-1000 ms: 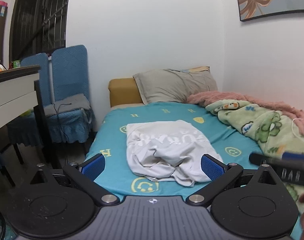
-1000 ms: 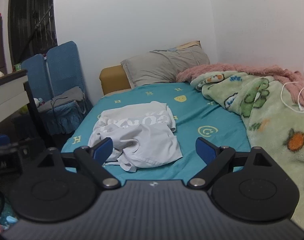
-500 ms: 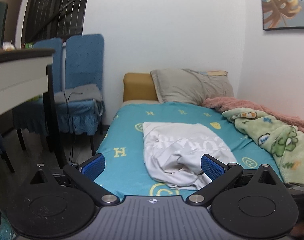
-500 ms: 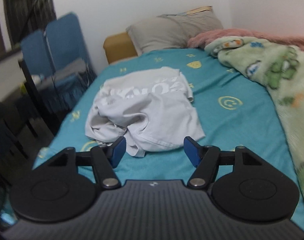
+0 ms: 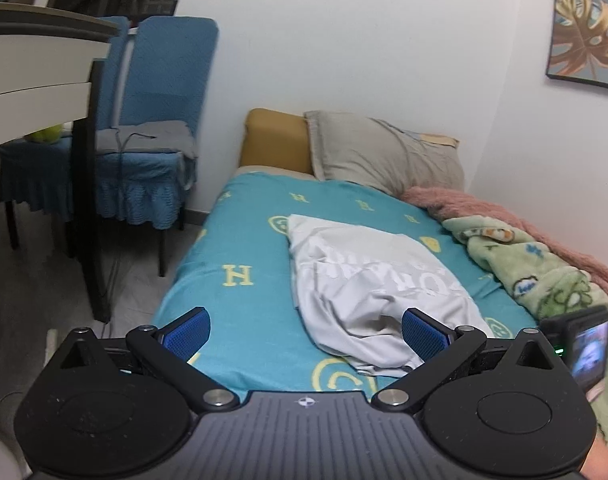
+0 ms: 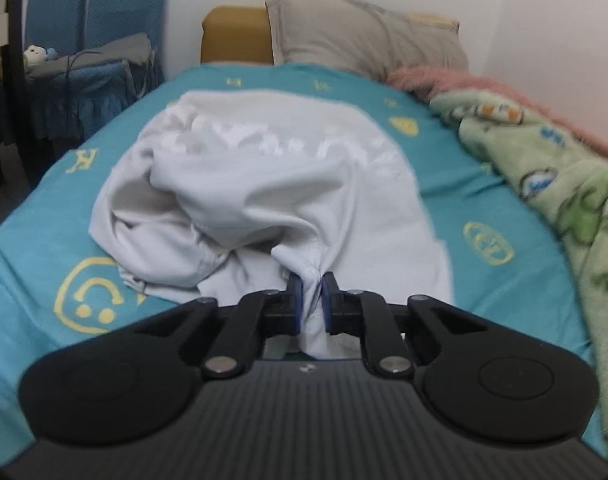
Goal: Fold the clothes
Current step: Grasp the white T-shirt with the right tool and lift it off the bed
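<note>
A crumpled white T-shirt (image 5: 368,280) with pale lettering lies on the teal bed sheet (image 5: 232,248). In the right wrist view the T-shirt (image 6: 264,168) fills the middle, and my right gripper (image 6: 312,284) is shut on a bunch of its near edge. My left gripper (image 5: 304,332) is open and empty, held above the bed's near left corner, short of the shirt's near edge. The right gripper's camera body (image 5: 584,344) shows at the right edge of the left wrist view.
A grey pillow (image 5: 384,156) and a mustard headboard cushion (image 5: 276,140) lie at the far end. A green cartoon blanket (image 5: 544,280) and a pink blanket (image 5: 484,208) lie along the right wall. Blue chairs (image 5: 156,120) and a white desk (image 5: 36,76) stand left.
My right gripper has moved down and forward to the shirt's near edge and shut on it. My left gripper has swung left and lower, staying open.
</note>
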A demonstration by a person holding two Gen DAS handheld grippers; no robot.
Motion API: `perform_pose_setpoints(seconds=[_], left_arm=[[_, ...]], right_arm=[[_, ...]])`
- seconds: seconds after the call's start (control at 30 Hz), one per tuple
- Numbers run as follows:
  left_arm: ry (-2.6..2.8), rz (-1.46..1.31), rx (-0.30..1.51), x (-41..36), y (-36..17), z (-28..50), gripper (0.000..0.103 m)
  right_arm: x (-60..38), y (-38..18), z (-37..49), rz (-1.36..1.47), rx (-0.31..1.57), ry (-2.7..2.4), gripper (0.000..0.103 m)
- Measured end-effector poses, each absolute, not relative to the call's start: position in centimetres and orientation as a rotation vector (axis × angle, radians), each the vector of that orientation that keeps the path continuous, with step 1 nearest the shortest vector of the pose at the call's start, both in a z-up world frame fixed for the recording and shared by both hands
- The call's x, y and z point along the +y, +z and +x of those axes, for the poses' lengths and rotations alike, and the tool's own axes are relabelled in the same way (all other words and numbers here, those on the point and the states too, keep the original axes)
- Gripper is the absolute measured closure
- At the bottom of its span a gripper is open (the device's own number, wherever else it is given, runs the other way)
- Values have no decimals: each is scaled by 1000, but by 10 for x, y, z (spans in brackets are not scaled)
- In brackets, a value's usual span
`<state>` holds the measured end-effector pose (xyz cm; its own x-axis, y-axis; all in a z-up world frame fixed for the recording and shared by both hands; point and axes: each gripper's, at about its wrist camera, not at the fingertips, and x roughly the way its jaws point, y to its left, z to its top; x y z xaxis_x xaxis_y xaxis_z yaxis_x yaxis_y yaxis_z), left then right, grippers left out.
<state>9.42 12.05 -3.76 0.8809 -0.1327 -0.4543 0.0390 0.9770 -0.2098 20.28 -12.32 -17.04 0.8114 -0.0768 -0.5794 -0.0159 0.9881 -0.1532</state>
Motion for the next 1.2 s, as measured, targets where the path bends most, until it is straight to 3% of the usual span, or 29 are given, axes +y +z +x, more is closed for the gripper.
perform_pose_setpoints(seconds=[0.17,0.37,0.53,0.9,1.2], left_arm=[[-177,-145,491,94,-40,88,1],[-274,-44,513,60,-49,83,8],[-353,52,547,24,-70,79,16],[-452,382,543,-70,-132,89,22],[-455,52,508,-85,-136,130,22]], right_arm=[[-142,-114,171,-112,560,-29,94],[-171,-38,119,9,476,9,95],[-193,-6,67,111,334,80,95],[-261,-18,49,390,234,175,95],[-301,-54,66,533,258,173,95]])
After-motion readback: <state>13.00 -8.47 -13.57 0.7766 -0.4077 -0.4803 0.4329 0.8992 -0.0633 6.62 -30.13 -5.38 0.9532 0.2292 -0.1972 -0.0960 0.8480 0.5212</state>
